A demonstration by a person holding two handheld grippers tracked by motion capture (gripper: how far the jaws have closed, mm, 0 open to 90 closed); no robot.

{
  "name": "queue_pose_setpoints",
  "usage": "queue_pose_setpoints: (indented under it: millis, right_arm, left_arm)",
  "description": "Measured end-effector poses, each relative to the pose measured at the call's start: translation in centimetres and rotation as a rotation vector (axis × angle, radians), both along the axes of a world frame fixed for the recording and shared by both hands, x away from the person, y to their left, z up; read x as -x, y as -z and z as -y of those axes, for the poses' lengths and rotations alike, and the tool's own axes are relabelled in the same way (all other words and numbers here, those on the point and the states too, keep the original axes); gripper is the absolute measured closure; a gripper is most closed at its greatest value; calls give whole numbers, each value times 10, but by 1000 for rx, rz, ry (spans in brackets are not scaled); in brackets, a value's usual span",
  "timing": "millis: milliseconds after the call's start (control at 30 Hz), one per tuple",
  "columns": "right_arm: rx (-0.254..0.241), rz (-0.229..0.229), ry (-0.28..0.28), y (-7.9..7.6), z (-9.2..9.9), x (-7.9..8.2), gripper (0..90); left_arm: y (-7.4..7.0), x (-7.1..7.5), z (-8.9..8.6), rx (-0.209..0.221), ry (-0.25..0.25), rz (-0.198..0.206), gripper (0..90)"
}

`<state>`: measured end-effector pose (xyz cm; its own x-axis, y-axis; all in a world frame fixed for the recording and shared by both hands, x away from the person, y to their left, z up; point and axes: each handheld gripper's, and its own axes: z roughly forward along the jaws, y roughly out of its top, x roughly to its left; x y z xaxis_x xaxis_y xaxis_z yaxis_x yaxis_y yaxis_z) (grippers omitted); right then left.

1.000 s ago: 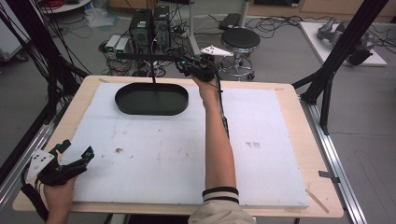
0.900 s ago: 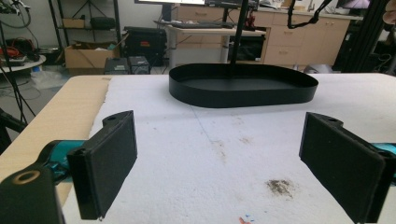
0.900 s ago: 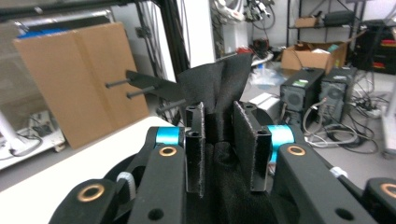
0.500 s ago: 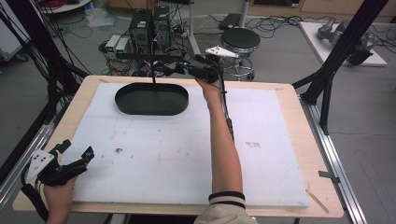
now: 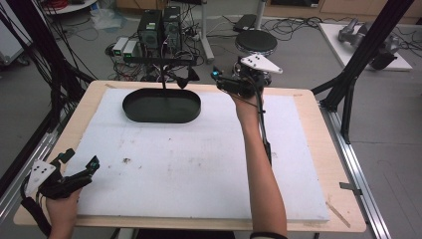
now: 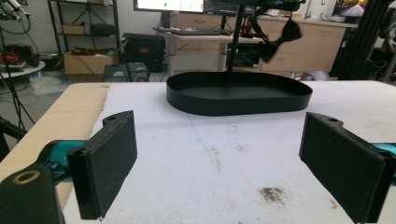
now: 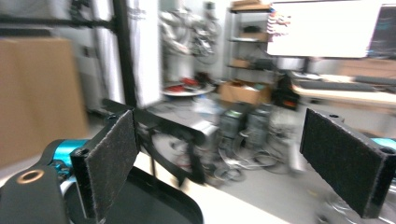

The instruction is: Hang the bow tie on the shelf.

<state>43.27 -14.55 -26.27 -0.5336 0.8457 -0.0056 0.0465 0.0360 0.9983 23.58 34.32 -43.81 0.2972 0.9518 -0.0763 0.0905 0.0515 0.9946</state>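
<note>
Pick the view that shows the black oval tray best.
The high view: the black oval tray shows its whole rim and floor from above. The left gripper view gives it side-on; the right gripper view catches a blurred edge.

— Where's the tray?
— The black oval tray (image 6: 238, 95) lies flat, well ahead of the left gripper's (image 5: 81, 158) spread jaws, centred between them.
— The bow?
— The black bow (image 6: 280, 39) hangs from the stand (image 6: 235, 42), above the tray.

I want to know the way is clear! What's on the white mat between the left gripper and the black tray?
Nothing stands there. In the left gripper view, bare white mat with a few dirty smudges runs from the open left gripper to the black tray.
</note>
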Motion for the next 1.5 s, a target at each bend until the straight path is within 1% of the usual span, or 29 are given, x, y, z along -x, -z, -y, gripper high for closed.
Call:
queue_pose_setpoints:
  millis: [33, 67, 100, 133, 167, 200, 233, 267, 333, 400, 467, 533, 633, 700, 767, 800, 867, 900, 1000, 1067, 1100, 1167, 1233, 1333, 1367, 1467, 1500]
  right_arm:
    - [15, -37, 29, -5, 4, 10, 109]
    - [20, -44, 42, -10, 7, 19, 109]
    - [15, -17, 53, -13, 10, 29, 109]
    - [13, 19, 72, -16, 14, 42, 109]
    - [21, 35, 85, -19, 18, 51, 109]
    - [33, 40, 94, -21, 22, 59, 109]
    - [33, 40, 103, -23, 25, 67, 109]
    - [38, 58, 106, -24, 29, 73, 109]
    - [35, 80, 136, -24, 39, 89, 109]
    - [19, 85, 165, -22, 50, 104, 109]
    - [21, 88, 190, -18, 63, 117, 109]
    - [13, 83, 207, -13, 74, 129, 109]
    - [25, 82, 239, -2, 89, 146, 108]
    - [21, 92, 255, 7, 101, 157, 109]
    - [11, 89, 267, 16, 112, 164, 109]
    - [12, 79, 274, 21, 116, 167, 108]
    - [17, 65, 266, 32, 125, 172, 108]
    - [19, 62, 267, 38, 129, 175, 108]
    - [26, 62, 253, 55, 138, 183, 108]
    - [36, 65, 247, 66, 142, 187, 108]
    - [29, 66, 243, 72, 144, 189, 108]
    - [13, 72, 230, 84, 150, 191, 108]
    - [-19, 74, 224, 96, 155, 194, 108]
    - [-46, 67, 217, 114, 160, 198, 108]
    - [-42, 67, 218, 119, 162, 199, 108]
    - [-47, 48, 239, 134, 166, 202, 108]
    - [-37, 38, 239, 137, 167, 201, 108]
  left_arm:
    - [0, 0, 1, 3, 3, -1, 117]
    - [0, 0, 1, 4, 8, -1, 117]
    - [-1, 0, 3, 4, 10, 0, 117]
    - [-1, 0, 3, 0, 15, -2, 117]
    - [-2, 0, 4, -2, 18, -1, 117]
    - [-2, 0, 5, -2, 20, 1, 117]
    - [-3, 1, 5, 1, 21, 3, 117]
    - [-4, 1, 5, 1, 22, 5, 117]
    - [-5, 2, 6, 6, 24, 10, 117]
    - [-7, 3, 6, 7, 24, 16, 117]
    - [-8, 4, 6, 7, 25, 17, 117]
    - [-10, 4, 7, 5, 25, 20, 117]
    - [-13, 6, 7, 0, 21, 27, 117]
    - [-16, 7, 7, -8, 17, 33, 117]
    - [-17, 8, 6, -8, 15, 36, 117]
    - [-18, 8, 6, -2, 15, 38, 117]
    - [-20, 8, 7, 1, 19, 43, 117]
    - [-21, 7, 7, -6, 19, 46, 117]
    - [-23, 6, 10, -10, 20, 55, 117]
    - [-23, 5, 11, -14, 22, 55, 117]
    - [-22, 5, 11, -14, 21, 53, 117]
    - [-22, 4, 11, -19, 21, 52, 117]
    - [-21, 4, 11, -18, 20, 53, 117]
    - [-21, 4, 11, -13, 16, 54, 116]
    - [-21, 4, 10, -16, 16, 55, 117]
    - [-20, 5, 10, -20, 13, 53, 117]
    - [-20, 5, 10, -20, 14, 54, 117]
